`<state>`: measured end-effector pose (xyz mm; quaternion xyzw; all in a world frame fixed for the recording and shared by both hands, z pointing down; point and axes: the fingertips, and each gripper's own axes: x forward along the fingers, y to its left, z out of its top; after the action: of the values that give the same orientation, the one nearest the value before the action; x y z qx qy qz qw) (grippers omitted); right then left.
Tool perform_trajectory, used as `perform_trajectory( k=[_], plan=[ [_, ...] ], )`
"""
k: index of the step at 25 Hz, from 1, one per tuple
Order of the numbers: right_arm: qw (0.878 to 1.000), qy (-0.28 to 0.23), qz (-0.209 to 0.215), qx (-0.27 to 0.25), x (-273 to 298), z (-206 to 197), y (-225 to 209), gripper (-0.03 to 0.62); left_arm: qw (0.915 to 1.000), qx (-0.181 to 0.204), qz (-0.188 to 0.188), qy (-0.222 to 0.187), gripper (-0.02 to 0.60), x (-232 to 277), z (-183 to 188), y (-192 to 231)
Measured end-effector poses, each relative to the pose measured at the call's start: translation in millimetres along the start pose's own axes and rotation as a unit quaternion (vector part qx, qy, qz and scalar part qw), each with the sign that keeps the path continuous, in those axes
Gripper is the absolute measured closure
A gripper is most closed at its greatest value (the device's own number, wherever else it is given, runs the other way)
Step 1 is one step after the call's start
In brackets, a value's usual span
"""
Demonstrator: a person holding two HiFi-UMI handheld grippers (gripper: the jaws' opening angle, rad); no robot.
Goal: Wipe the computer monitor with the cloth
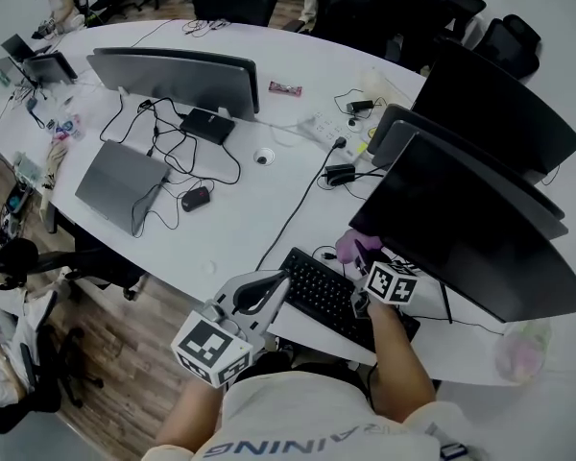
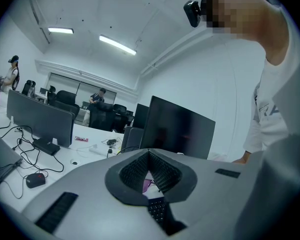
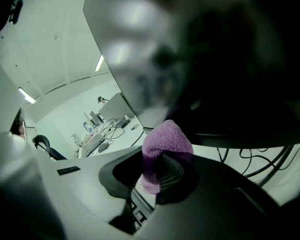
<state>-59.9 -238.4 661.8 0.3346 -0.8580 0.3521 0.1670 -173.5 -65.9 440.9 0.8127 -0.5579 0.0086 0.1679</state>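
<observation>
The dark monitor (image 1: 470,229) stands at the right of the white desk, its screen facing me. My right gripper (image 1: 358,253) is by its lower left corner, shut on a purple cloth (image 1: 347,247). In the right gripper view the cloth (image 3: 166,140) bulges out between the jaws of the right gripper (image 3: 162,153), just below the close, blurred screen (image 3: 190,49). My left gripper (image 1: 282,282) hovers over the desk's front edge, left of the keyboard (image 1: 331,294). Its jaws are shut with nothing in them. In the left gripper view the left gripper (image 2: 149,153) points toward the monitor (image 2: 179,129).
More monitors (image 1: 504,109) stand behind at the right, and another monitor (image 1: 178,77) stands at the back left. A laptop (image 1: 120,182), a mouse (image 1: 195,198), cables and a power strip (image 1: 324,127) lie across the desk. Office chairs (image 1: 38,257) stand at the left.
</observation>
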Motion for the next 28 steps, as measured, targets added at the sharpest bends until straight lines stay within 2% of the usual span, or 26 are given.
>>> perform_trajectory(
  k=[18, 23, 28],
  plan=[
    [0.998, 0.004, 0.057, -0.039, 39, 9, 52, 0.539, 0.9986, -0.012, 0.052, -0.001, 0.575, -25, -5, 26],
    [0.992, -0.007, 0.071, -0.108, 24, 20, 70, 0.539, 0.9988, -0.008, 0.047, -0.005, 0.574, -20, 0, 24],
    [0.972, -0.044, 0.098, -0.208, -21, 47, 105, 0.539, 0.9995, 0.003, 0.028, -0.012, 0.575, -4, 9, 13]
  ],
)
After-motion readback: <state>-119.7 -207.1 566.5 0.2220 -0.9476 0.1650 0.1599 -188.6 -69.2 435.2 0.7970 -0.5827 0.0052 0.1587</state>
